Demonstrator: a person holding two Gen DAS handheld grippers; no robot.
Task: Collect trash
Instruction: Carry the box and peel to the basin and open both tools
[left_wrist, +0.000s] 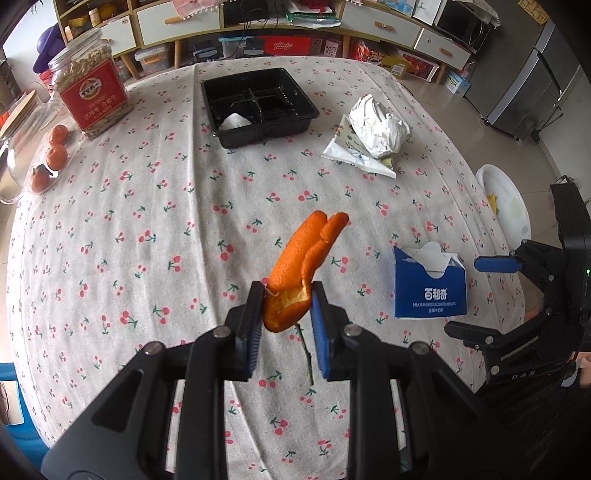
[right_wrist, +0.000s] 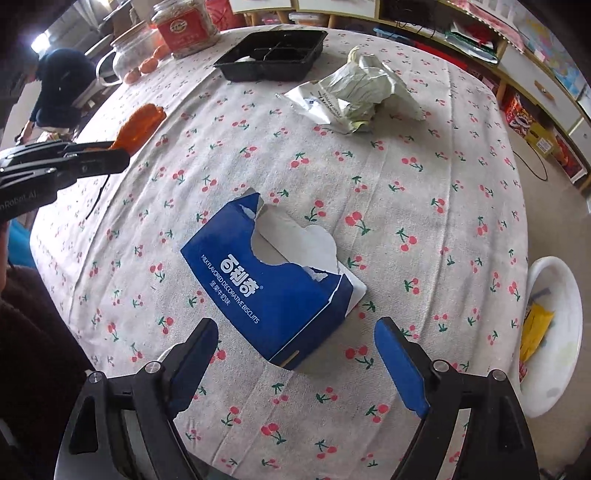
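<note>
The left gripper (left_wrist: 286, 295) is closed on an orange peel (left_wrist: 299, 266) and holds it above the cherry-print tablecloth (left_wrist: 147, 221). The right gripper (right_wrist: 295, 354) stands wide, with nothing between its pads, just in front of a torn blue biscuit box (right_wrist: 266, 291) lying on the cloth. The box reads "MILK FLAVORED DECORATIVE BISCUITS" beside large white Chinese characters. Further away lie a crumpled paper wrapper (right_wrist: 362, 92) and a black compartment tray (left_wrist: 258, 105). A jar with a red label (left_wrist: 92, 96) stands at the far left; its writing is too small to read. A white basin (right_wrist: 554, 332) sits beside the table.
</note>
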